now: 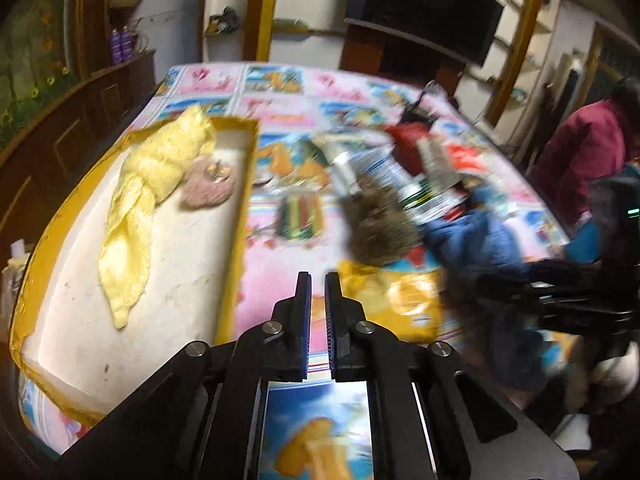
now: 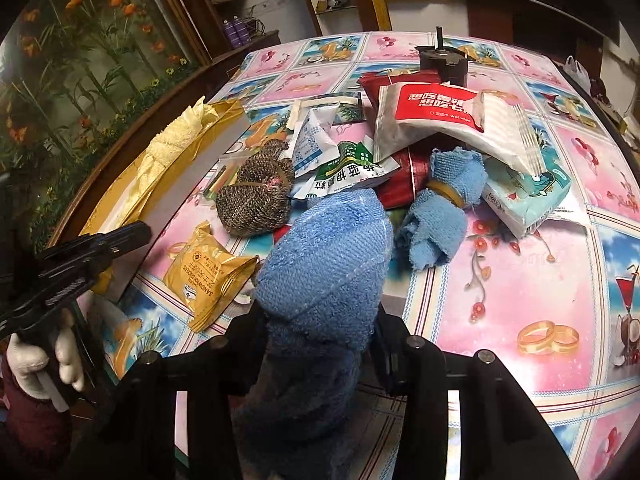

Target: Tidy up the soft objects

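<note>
My right gripper (image 2: pixel 320 344) is shut on a rolled blue towel (image 2: pixel 332 256) and holds it above the table. A second blue towel (image 2: pixel 440 208), tied with a band, lies just beyond it. A brown knitted bundle (image 2: pixel 256 196) lies to the left, blurred in the left wrist view (image 1: pixel 376 220). My left gripper (image 1: pixel 318 280) is nearly shut and empty, over the table beside the gold-edged tray (image 1: pixel 236 216). In the tray lie a yellow cloth (image 1: pixel 140 204) and a pink fuzzy pad (image 1: pixel 208 184). The left gripper also shows in the right wrist view (image 2: pixel 132 236).
Packets are piled mid-table: a yellow biscuit packet (image 2: pixel 208 276), a green-and-white sachet (image 2: pixel 344 168), a red-and-white wet-wipe pack (image 2: pixel 444 116), a tissue pack (image 2: pixel 528 196) and a black object (image 2: pixel 442 60). A person in red (image 1: pixel 584 152) sits at the right.
</note>
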Available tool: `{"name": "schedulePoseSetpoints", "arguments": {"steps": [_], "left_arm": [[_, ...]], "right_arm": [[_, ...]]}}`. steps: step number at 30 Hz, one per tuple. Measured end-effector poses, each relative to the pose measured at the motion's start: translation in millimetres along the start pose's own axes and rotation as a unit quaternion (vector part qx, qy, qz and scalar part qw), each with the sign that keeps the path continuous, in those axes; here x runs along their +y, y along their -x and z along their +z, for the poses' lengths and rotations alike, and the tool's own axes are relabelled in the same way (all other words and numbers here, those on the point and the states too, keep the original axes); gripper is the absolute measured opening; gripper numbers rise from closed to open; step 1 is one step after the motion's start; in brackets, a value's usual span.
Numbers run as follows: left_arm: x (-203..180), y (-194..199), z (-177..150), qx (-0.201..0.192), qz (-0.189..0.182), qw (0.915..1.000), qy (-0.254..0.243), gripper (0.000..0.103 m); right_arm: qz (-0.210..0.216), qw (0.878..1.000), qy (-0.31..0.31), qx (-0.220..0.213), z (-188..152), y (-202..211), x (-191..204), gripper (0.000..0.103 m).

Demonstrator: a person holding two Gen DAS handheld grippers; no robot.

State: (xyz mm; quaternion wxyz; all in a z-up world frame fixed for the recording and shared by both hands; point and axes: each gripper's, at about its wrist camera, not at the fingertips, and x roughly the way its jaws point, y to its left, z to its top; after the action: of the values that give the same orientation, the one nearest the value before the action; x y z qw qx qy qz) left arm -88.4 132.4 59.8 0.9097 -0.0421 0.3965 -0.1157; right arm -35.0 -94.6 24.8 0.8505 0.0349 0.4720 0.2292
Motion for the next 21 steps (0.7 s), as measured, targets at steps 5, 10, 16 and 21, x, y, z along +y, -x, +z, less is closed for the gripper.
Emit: {"name": "schedulePoseSetpoints", "arguments": {"steps": [5,10,16,21], "left_arm": [[-25.8,-2.0,25.5,-0.014,-0.049,0.9985,0.017,0.068],[-44.3,-56.7,56.5,0.025,-0.032,0.9991,0.013,0.068],[-48.7,-113.4,47.6,0.097,-0.016,0.9950,0.018,0.049],[-38.5,-76.5,47.7,0.050,-0.050,0.9959,0.057,0.048]], "right_arm": [[0.007,1.000,-0.004,0.002,0.9,-2.7,-1.0,0.045],[0.016,1.000,-0.016,0.005,-2.0,-4.6,-5.3,0.045],[0.022,1.000,-0.016,0.000,-4.5,2.0,-4.3,0.045],[0.021,1.000,-0.008,-0.015,-4.5,15.6,-3.5,0.045]]}}
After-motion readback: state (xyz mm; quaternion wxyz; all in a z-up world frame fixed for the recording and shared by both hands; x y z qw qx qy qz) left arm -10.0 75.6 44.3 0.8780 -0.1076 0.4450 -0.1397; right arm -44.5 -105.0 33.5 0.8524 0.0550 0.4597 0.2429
